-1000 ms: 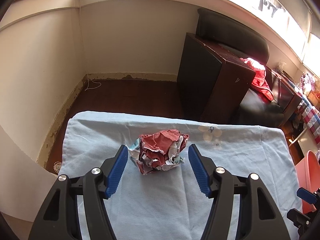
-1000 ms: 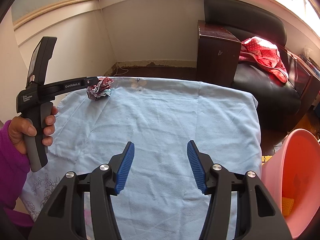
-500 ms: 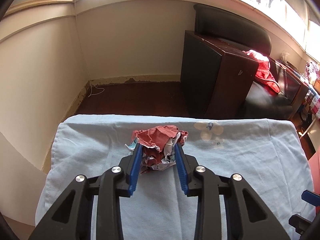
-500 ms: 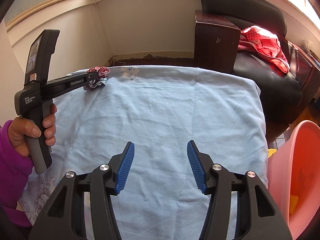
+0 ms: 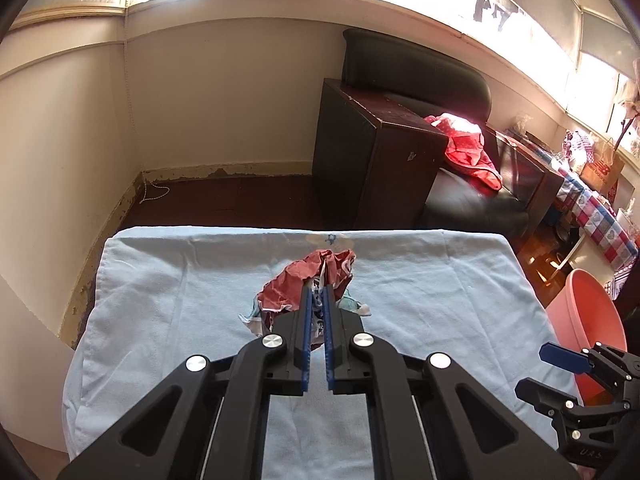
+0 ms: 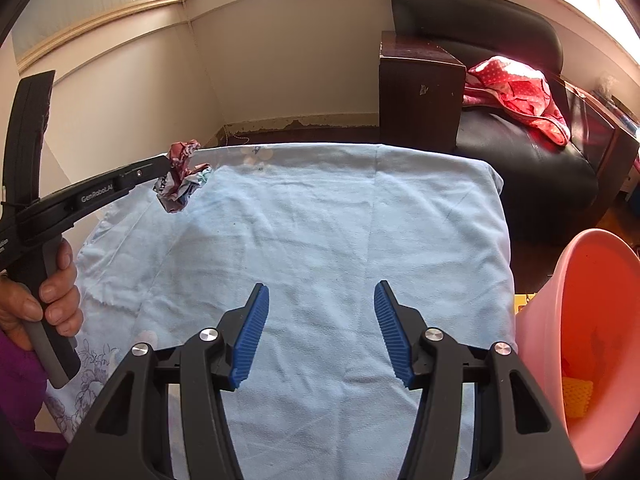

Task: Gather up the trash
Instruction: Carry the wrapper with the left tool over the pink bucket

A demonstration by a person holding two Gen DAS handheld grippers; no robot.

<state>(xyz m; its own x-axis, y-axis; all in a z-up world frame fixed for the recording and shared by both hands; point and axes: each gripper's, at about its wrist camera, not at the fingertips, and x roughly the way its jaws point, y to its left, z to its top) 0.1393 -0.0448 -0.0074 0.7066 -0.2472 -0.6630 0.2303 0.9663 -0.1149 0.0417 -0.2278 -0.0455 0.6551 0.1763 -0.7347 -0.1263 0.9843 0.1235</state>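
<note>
Pinching a crumpled wad of red and white paper trash, the left gripper has its blue pads pressed almost together, with the wad bulging out past and to both sides of the fingertips. The right-wrist view shows the same wad held near the far left corner of the blue cloth that covers the table; whether the wad touches the cloth or hangs just above it cannot be told. The wad has no clear long axis: it is a rough ball, squeezed narrow where the pads bite. The right gripper hovers over the near middle of the cloth, fingers spread wide and holding nothing. A pink bin stands off the right edge of the table, near its near right corner, with something yellow lying inside. The relation that governs the coming move is this: the bin lies to the right of and nearer than the held wad, so the left gripper probably has to carry it across the full width of the cloth. That path looks open, the cloth bearing nothing else, though the right gripper lies between wad and bin and may need to give way. A dark wooden cabinet and black sofa stand beyond the far edge, well apart from the route.
</note>
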